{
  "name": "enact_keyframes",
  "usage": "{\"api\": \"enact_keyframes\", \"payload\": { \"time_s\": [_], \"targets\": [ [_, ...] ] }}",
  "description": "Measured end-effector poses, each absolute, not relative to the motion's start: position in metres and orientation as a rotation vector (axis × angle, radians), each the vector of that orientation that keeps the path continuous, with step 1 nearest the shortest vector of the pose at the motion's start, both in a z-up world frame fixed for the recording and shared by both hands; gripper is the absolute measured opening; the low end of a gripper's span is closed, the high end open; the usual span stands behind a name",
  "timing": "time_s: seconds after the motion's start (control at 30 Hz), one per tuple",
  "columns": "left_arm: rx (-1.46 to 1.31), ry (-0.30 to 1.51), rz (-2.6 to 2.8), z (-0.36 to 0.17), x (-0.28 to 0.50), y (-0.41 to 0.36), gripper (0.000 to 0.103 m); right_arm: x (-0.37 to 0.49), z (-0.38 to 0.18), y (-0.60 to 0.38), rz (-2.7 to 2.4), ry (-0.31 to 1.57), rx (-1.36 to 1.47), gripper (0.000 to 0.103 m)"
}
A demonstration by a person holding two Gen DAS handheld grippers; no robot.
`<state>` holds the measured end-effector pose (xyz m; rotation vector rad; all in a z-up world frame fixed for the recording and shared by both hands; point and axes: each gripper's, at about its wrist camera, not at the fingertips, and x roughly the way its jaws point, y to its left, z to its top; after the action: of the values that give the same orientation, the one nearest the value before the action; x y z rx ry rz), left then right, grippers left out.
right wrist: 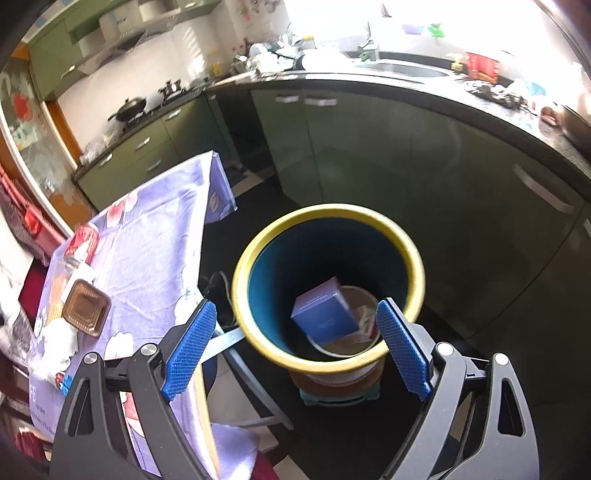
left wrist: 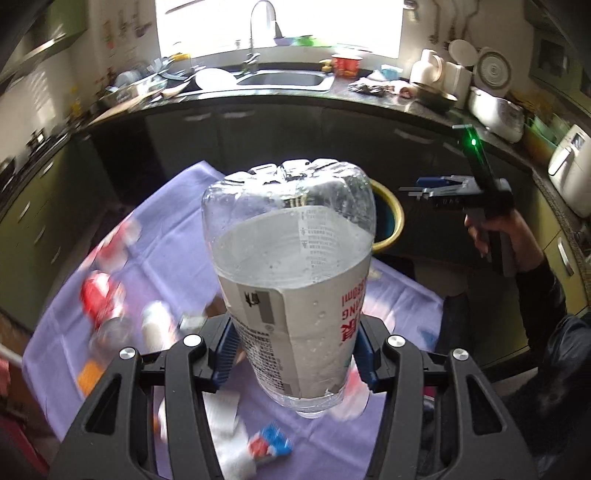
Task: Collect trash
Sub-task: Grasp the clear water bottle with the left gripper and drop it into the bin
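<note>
Bottle (left wrist: 291, 280) clamped in left gripper (left wrist: 295, 354), label text inverted, only "ml" legible. Right gripper (right wrist: 295, 343) open, empty, above yellow-rimmed bin (right wrist: 258, 254); blue box (right wrist: 325, 310) inside.

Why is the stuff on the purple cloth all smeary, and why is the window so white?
Left wrist view: the bottle held in the left gripper looks sharp, while the trash on the purple cloth is streaked with motion blur. In both views, the window glares pure white and the fisheye lens bends the counter.
</note>
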<state>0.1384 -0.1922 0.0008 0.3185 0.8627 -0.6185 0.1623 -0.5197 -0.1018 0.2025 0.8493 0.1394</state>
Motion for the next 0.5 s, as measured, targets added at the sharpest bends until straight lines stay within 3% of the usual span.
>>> {"api": "enact_keyframes", "payload": {
  "time_s": [0.23, 0.5],
  "targets": [
    [0.39, 0.842, -0.777, -0.007, 0.2, -0.311, 0.051, 0.149, -0.104, -0.564, 0.077, 0.84, 0.249, 0.088],
    [0.444, 0.846, -0.837, -0.05, 0.248, -0.421, 0.051, 0.139, -0.118, -0.599, 0.031, 0.863, 0.309, 0.088]
  ]
}}
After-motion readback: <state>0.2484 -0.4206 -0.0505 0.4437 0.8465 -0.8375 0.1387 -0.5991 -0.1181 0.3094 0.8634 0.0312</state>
